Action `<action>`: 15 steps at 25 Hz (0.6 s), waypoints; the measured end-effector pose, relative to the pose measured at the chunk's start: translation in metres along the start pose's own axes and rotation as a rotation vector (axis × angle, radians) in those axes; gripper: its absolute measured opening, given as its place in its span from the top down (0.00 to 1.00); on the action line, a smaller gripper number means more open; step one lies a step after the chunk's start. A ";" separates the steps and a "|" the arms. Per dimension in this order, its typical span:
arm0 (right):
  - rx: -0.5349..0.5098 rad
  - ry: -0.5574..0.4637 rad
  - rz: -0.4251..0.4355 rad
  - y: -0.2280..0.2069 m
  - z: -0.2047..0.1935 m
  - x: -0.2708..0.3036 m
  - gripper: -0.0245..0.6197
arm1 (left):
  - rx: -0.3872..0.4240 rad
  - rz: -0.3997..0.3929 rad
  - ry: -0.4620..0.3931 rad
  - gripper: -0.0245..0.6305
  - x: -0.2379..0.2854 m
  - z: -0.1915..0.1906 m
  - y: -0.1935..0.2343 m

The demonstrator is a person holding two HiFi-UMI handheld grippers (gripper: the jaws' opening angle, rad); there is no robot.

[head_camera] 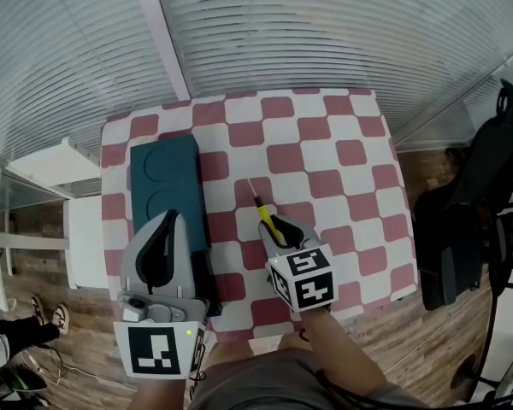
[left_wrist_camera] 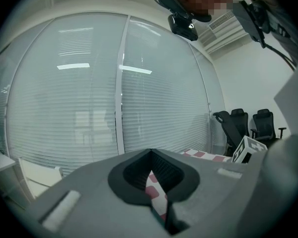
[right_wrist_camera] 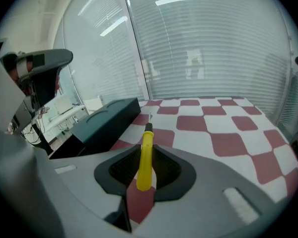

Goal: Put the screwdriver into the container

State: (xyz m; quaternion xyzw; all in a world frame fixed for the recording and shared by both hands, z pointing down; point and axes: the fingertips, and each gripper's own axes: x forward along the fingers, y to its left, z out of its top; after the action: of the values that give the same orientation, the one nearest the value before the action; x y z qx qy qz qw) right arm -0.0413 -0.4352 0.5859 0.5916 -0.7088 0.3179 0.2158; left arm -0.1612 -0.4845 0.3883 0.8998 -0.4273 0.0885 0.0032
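Right tongs [right_wrist_camera: 147, 150]: pinching the yellow handle of the screwdriver [right_wrist_camera: 145, 157], whose tip points forward above the checkered tabletop [right_wrist_camera: 223, 143].
Left tongs [left_wrist_camera: 150, 155]: pressed together, holding nothing.
Container [right_wrist_camera: 105, 117]: dark box, left of the screwdriver and apart from it.

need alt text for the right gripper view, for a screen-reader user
The right gripper has its jaws closed on the yellow handle of a screwdriver, whose thin metal tip points ahead over a red-and-white checkered table. A dark teal container sits on the table ahead to the left, with window blinds behind.
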 end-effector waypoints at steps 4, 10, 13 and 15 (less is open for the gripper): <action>-0.049 -0.118 0.048 0.016 0.049 -0.031 0.81 | 0.011 0.033 -0.033 0.96 -0.011 0.017 -0.003; -0.134 -0.306 0.147 0.050 0.119 -0.093 0.81 | 0.028 0.111 -0.098 0.96 -0.029 0.047 -0.006; -0.168 -0.366 0.200 0.070 0.136 -0.127 0.81 | 0.041 0.146 -0.113 0.96 -0.043 0.061 -0.012; -0.190 -0.413 0.237 0.079 0.151 -0.147 0.81 | 0.060 0.173 -0.149 0.96 -0.049 0.072 -0.014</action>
State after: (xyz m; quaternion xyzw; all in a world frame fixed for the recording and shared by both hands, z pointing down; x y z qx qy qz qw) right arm -0.0773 -0.4310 0.3644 0.5337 -0.8290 0.1453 0.0824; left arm -0.1699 -0.4440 0.3102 0.8634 -0.4994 0.0338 -0.0631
